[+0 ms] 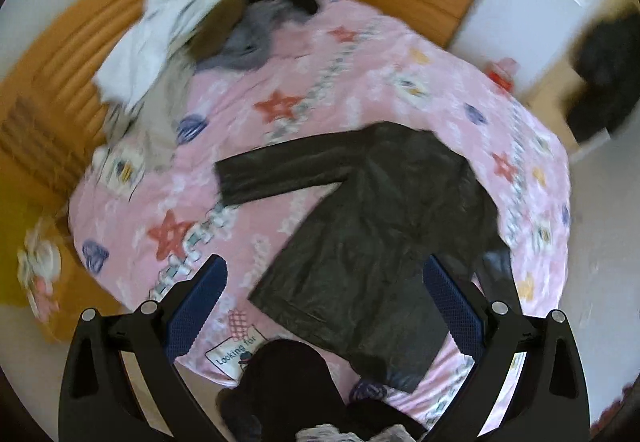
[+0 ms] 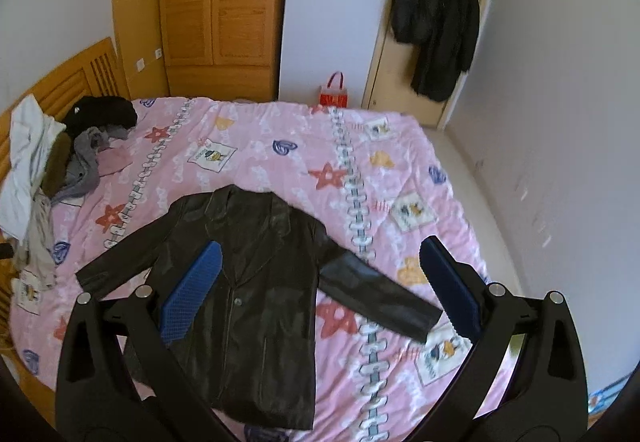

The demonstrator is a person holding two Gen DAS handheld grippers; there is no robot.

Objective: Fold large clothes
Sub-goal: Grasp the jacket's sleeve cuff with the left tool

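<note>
A dark leather jacket (image 2: 256, 282) lies flat, front up, on the pink patterned bedspread (image 2: 280, 146), both sleeves spread out to the sides. In the left wrist view the jacket (image 1: 372, 234) lies at an angle, one sleeve reaching left. My left gripper (image 1: 324, 306) is open and empty, held above the jacket's hem. My right gripper (image 2: 320, 282) is open and empty, held above the jacket's body, its blue pads (image 2: 192, 290) wide apart.
A pile of clothes (image 2: 48, 162), white, grey and black, lies at the head of the bed by the wooden headboard (image 2: 80, 74). A wooden wardrobe (image 2: 224, 2) stands behind. Dark coats (image 2: 436, 22) hang on the door. A red bag (image 2: 334, 94) stands on the floor.
</note>
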